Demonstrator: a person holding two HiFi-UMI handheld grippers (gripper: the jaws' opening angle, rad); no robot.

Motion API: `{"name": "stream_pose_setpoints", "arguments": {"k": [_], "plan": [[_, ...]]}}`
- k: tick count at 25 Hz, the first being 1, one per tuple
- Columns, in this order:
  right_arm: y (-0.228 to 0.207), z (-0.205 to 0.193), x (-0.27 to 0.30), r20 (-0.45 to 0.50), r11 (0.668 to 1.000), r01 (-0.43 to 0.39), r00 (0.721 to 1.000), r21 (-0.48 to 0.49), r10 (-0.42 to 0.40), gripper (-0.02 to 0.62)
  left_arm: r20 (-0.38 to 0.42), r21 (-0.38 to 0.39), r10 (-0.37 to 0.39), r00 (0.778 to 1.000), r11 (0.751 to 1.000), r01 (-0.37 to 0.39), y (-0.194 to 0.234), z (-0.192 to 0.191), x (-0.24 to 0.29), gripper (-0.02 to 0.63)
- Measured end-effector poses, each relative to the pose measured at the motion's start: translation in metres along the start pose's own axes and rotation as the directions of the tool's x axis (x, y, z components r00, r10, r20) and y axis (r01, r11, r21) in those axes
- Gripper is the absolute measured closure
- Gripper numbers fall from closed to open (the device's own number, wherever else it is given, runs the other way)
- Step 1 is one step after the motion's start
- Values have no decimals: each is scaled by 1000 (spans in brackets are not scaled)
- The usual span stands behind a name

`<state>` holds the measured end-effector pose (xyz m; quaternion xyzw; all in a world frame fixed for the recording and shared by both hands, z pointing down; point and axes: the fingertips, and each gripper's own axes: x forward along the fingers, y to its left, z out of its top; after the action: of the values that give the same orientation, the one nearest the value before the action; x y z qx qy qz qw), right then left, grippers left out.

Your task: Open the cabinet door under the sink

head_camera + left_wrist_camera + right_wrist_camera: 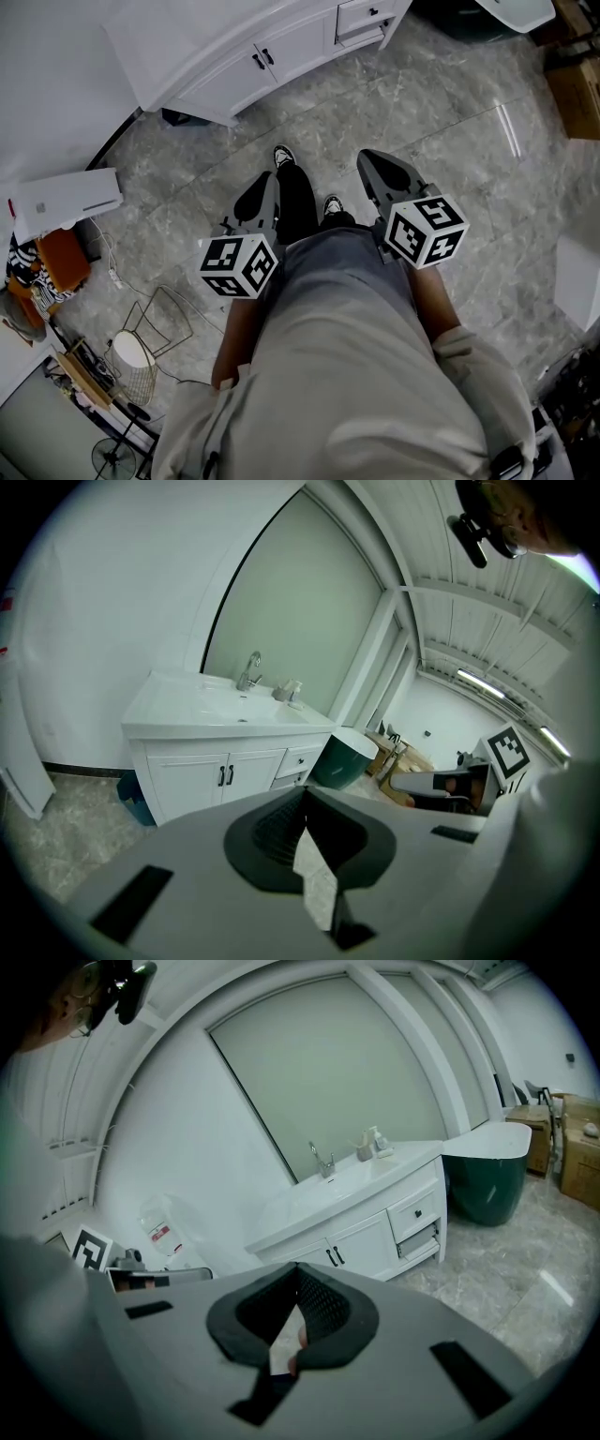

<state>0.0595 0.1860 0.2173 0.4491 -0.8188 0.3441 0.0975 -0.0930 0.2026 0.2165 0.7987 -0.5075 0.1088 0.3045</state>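
Left tool (pixel 305 803) jaws together on nothing, right tool (pixel 296 1279) likewise closed and empty, shut cabinet doors (pixel 251 67) under sink (pixel 220 705) well ahead of both

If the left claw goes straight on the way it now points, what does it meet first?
Probably the white sink cabinet, near its drawers right of the doors; only floor seems to lie between, though depth is unclear.

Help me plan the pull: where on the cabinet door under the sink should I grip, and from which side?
Grip the left door's dark upright handle, jaws closing across it from the front. Both handles sit at the centre seam, so the door likely hinges at its outer edge.
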Motion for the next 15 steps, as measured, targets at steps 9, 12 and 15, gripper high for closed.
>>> {"name": "stream_pose_setpoints", "arguments": {"k": [9,12,15], "plan": [[-6,40,47,16,999,30,999,21,-30,584,3,11,-17,1000,1000,17,37,56,40,606],[-4,55,62,24,999,36,999,27,-37,584,-1,20,-28,1000,999,28,48,74,51,606],[-1,68,79,27,999,42,999,27,-43,584,-5,30,-35,999,999,35,63,90,59,606]]}}
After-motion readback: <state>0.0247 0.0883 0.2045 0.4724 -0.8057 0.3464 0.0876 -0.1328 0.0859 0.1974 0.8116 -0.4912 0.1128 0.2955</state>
